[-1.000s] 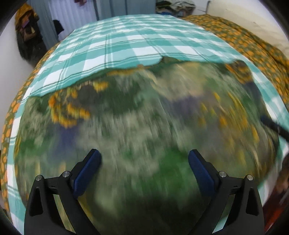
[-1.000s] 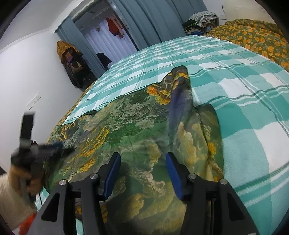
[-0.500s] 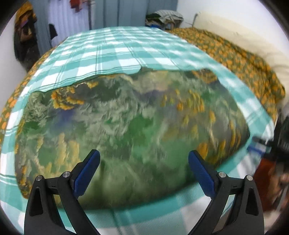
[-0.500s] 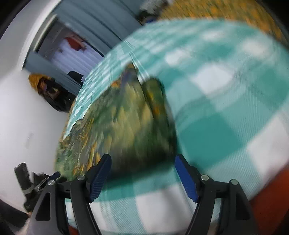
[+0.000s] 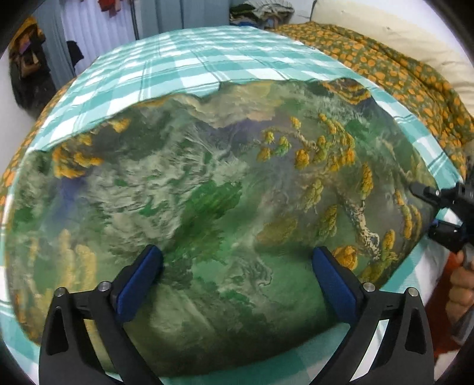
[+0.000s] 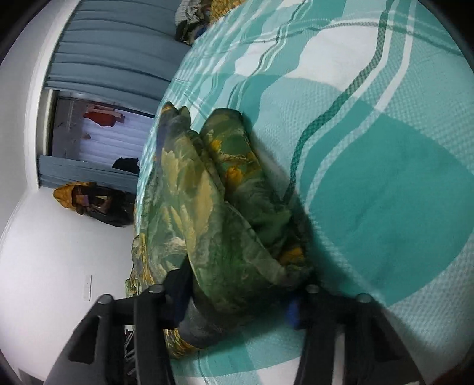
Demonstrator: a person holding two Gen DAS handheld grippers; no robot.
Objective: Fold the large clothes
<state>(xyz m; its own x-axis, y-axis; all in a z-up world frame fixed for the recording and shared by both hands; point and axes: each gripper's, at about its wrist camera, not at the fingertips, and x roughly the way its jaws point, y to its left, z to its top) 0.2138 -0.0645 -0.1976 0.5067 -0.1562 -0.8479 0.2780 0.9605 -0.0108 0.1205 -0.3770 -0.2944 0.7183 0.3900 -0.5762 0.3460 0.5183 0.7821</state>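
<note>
Since a second ago the left gripper [image 5: 237, 275] has been pulling back toward the near edge of the bed, while the right gripper [image 6: 240, 299] has been rolling onto its side and dropping to the cloth's right end. A teal-and-white checked blanket [image 5: 189, 62] is covering the bed, with an orange-flowered quilt [image 5: 394, 68] lying along its right side and a pile of clothes [image 5: 260, 11] sitting at the far end. Grey-blue curtains [image 6: 118, 50] are hanging beyond the bed, framing an opening where a red garment [image 6: 102, 117] is hanging, and a white wall [image 6: 44, 251] is standing to the left. The left gripper is hovering above the near part of the green printed garment [image 5: 207, 189], its jaws standing wide apart and holding nothing. The right gripper is lying tilted, low over the blanket, its jaws straddling the bunched folded end of the garment [image 6: 225, 231]; whether they are pinching it, I cannot tell. In the left wrist view that gripper is showing at the right rim [image 5: 444, 219] with the person's hand [image 5: 462, 284] below it. The garment is lying spread flat on the blanket, its long axis running left to right across the bed.
</note>
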